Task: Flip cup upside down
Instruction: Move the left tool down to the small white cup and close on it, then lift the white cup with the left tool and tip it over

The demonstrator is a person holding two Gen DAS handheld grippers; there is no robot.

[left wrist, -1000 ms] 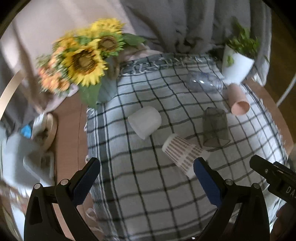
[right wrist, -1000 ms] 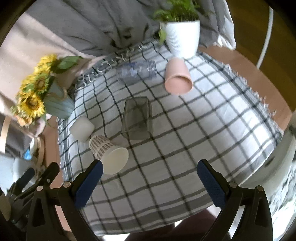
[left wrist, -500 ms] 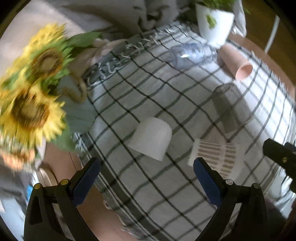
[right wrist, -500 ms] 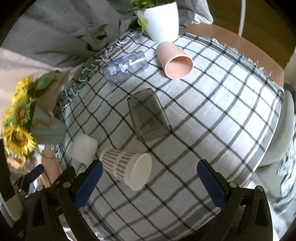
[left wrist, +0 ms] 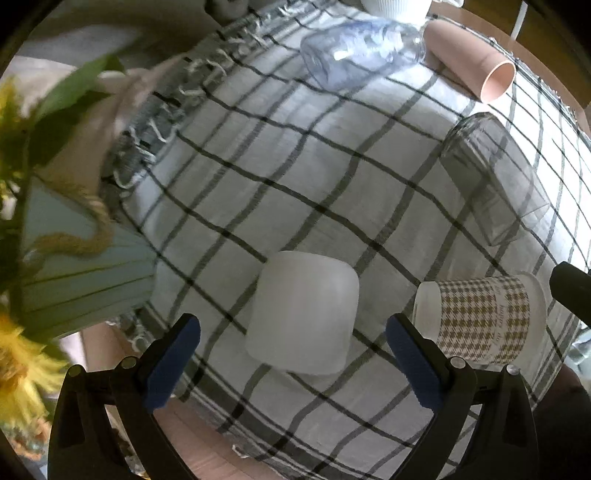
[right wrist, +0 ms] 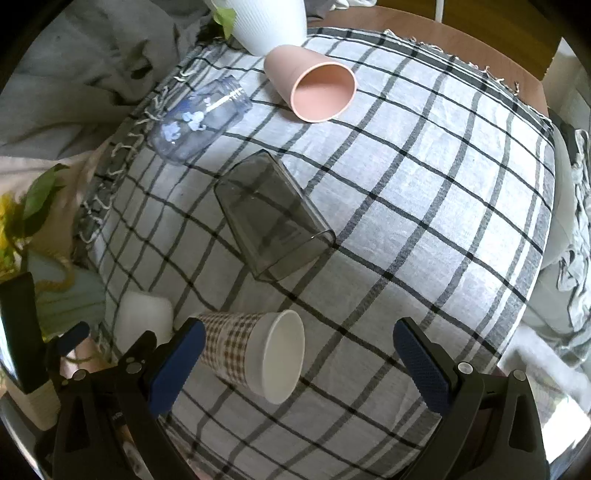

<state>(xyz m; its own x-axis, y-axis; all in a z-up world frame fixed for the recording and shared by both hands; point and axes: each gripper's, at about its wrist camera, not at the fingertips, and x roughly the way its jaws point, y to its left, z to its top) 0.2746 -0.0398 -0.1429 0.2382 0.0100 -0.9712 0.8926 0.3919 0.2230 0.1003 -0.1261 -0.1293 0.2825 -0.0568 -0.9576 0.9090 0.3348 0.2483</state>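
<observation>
Several cups lie on their sides on a checked cloth [left wrist: 295, 155]. A frosted white cup [left wrist: 303, 314] lies between the fingers of my open left gripper [left wrist: 291, 354], not touched; it also shows in the right wrist view [right wrist: 146, 314]. A houndstooth paper cup [left wrist: 484, 321] lies just right of it, and its open mouth [right wrist: 255, 354] faces my open right gripper [right wrist: 295, 358], beside the left fingertip. A smoky clear cup [right wrist: 269, 221], a pink cup [right wrist: 314, 85] and a clear blue jar [right wrist: 199, 118] lie farther back.
A pale blue vase of sunflowers [left wrist: 66, 273] stands at the cloth's left edge, close to my left gripper. A white plant pot [right wrist: 269, 22] stands at the back. Grey fabric lies behind the table. The wooden table edge [right wrist: 517, 74] shows at the right.
Both grippers have moved down and closer to the table. The white cup now lies between my left fingers, and the paper cup is nearer my right gripper. Both stay open.
</observation>
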